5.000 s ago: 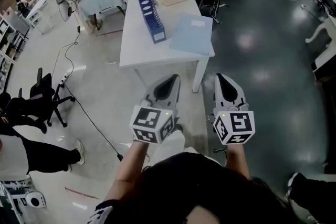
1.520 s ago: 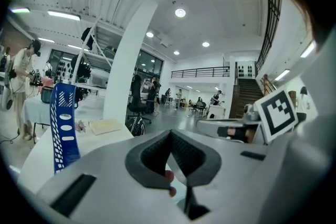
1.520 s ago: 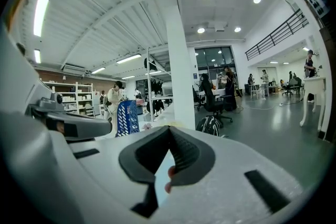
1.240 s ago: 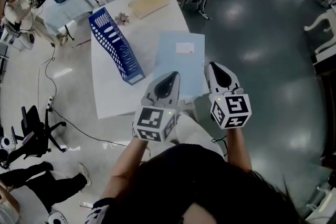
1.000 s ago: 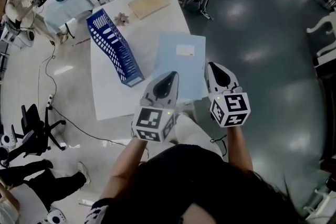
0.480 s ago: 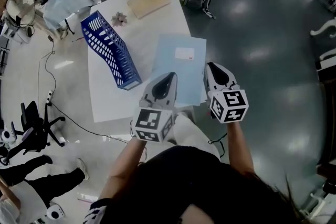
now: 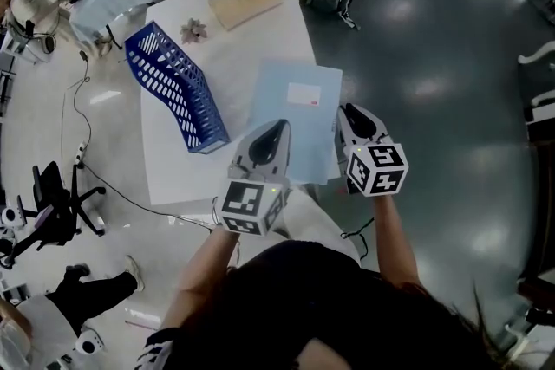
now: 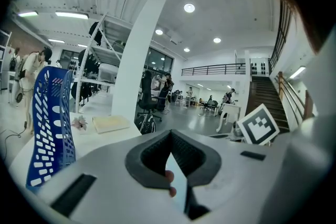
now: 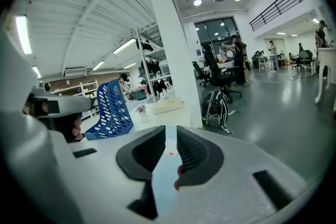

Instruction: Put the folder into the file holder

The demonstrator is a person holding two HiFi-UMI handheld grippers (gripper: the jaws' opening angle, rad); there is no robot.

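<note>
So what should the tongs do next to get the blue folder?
Probably lower the right tongs to the near edge of the folder and open them wider. Their jaws have just been opening but stand only a slit apart with nothing between them, and the folder lies flat on the table beside the file holder.

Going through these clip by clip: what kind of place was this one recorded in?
Most likely a large open-plan office or lab hall: a white table on a polished floor, a wheeled office chair nearby, and a staircase rising to a railed mezzanine.
</note>
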